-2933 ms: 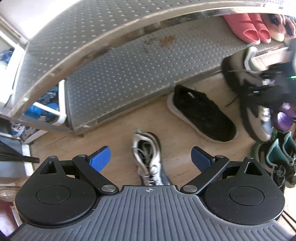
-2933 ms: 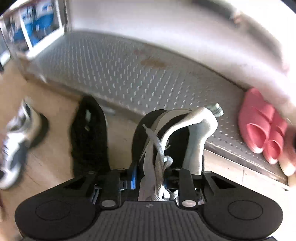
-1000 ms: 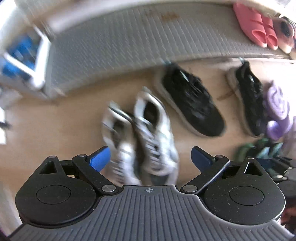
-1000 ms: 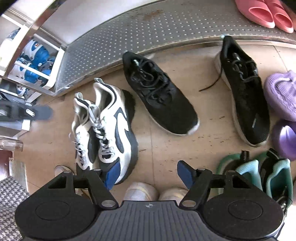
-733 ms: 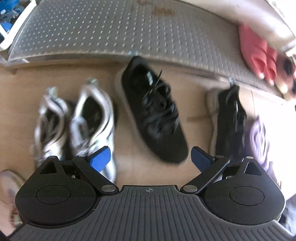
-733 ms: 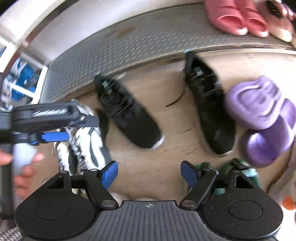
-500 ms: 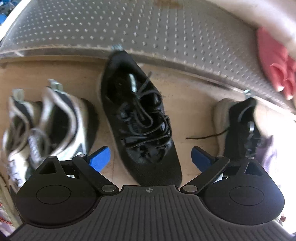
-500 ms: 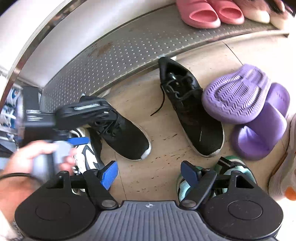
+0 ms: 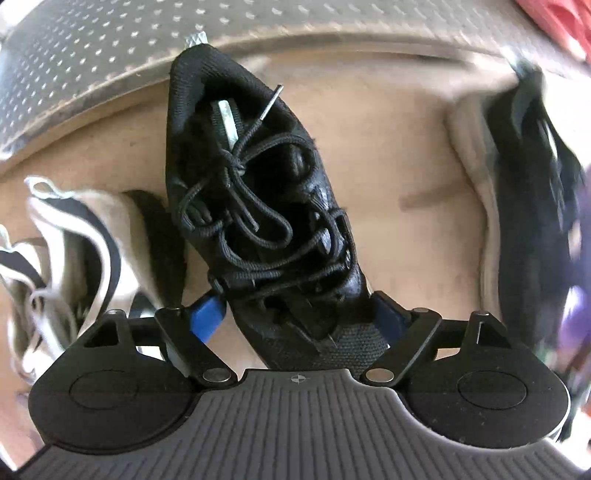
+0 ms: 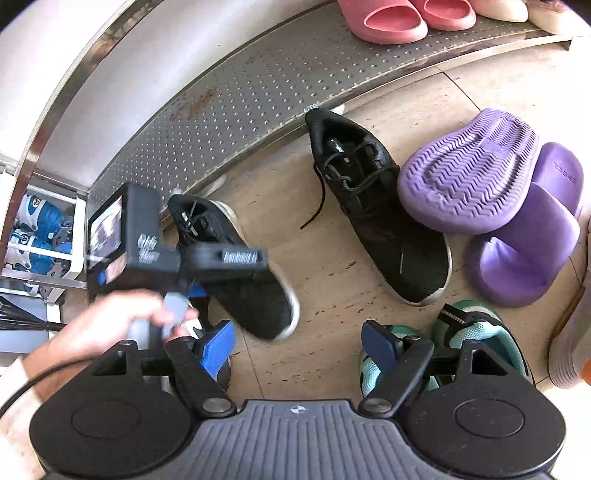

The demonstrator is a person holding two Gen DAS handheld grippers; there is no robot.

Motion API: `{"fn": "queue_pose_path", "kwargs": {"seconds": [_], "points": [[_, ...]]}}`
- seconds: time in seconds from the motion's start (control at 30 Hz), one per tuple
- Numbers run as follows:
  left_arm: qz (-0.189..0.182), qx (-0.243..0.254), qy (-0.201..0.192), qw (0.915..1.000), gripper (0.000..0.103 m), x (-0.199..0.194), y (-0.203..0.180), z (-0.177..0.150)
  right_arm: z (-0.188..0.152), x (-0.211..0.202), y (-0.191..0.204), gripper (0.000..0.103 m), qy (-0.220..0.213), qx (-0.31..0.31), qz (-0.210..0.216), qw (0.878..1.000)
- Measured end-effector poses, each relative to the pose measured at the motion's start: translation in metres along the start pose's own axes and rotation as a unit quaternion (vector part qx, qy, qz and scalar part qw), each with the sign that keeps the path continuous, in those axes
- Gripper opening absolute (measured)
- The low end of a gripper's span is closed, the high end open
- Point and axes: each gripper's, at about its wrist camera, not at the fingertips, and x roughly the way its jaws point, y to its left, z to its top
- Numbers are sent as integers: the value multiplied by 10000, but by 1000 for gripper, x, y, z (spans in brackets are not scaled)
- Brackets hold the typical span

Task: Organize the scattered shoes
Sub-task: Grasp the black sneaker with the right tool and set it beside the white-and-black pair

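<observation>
A black lace-up sneaker (image 9: 258,184) lies on the tan floor with its heel at the shelf edge. My left gripper (image 9: 295,317) points straight down over its front half. The jaws are closing, and both blue pads (image 9: 207,317) touch the shoe's sides. In the right wrist view the same sneaker (image 10: 251,295) lies partly under the left gripper, which a hand (image 10: 110,321) holds. Its mate (image 10: 384,229) lies to the right with a loose lace. My right gripper (image 10: 299,347) hangs open above bare floor, with nothing between its fingers.
A perforated metal shelf (image 10: 240,110) runs along the back, with pink slides (image 10: 391,18) on it. Two purple slides (image 10: 472,170), one sole up, lie at the right. Green sneakers (image 10: 480,332) sit under my right finger. White and navy sneakers (image 9: 74,251) stand left of the black one.
My left gripper has come down over the black sneaker and narrowed its jaws onto it. The right gripper swung right, then held still, so the purple slides and green sneakers came into view.
</observation>
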Motion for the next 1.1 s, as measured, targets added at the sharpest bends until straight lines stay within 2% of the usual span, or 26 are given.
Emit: {"fn": "queue_pose_path", "kwargs": {"seconds": [0.1, 0.17, 0.23, 0.33, 0.5, 0.6, 0.7, 0.77, 0.9, 0.93, 1.1], "points": [[68, 302, 181, 9994, 76, 2, 6, -18, -5, 3, 3, 77, -18, -92, -72, 9999], [82, 404, 223, 9989, 80, 1, 11, -28, -8, 5, 7, 77, -18, -218, -133, 9997], [54, 183, 210, 9996, 82, -6, 20, -35, -11, 5, 10, 77, -80, -410, -213, 9989], [148, 222, -103, 9996, 92, -26, 23, -37, -11, 6, 13, 79, -301, -849, -302, 9955], [334, 340, -515, 9975, 92, -46, 23, -34, 4, 19, 13, 79, -656, -1406, -442, 9869], [162, 306, -675, 9971, 92, -48, 34, -34, 26, 40, 15, 79, -924, -1926, -666, 9746], [90, 408, -691, 9967, 92, -38, 38, -31, 49, 66, 25, 86, -1053, -2665, -1202, 9505], [105, 503, -663, 9965, 92, -29, 35, -28, 62, 83, 29, 88, -995, -2948, -1419, 9397], [-146, 539, -659, 9963, 94, -14, 28, -23, 80, 116, 29, 88, -756, -3154, -1638, 9316], [-160, 509, -651, 9965, 94, -11, 26, -20, 83, 126, 28, 95, -704, -3244, -1733, 9272], [-171, 477, -716, 9961, 93, -17, 23, -16, 85, 171, 15, 87, 127, -3485, -2508, 9030]]}}
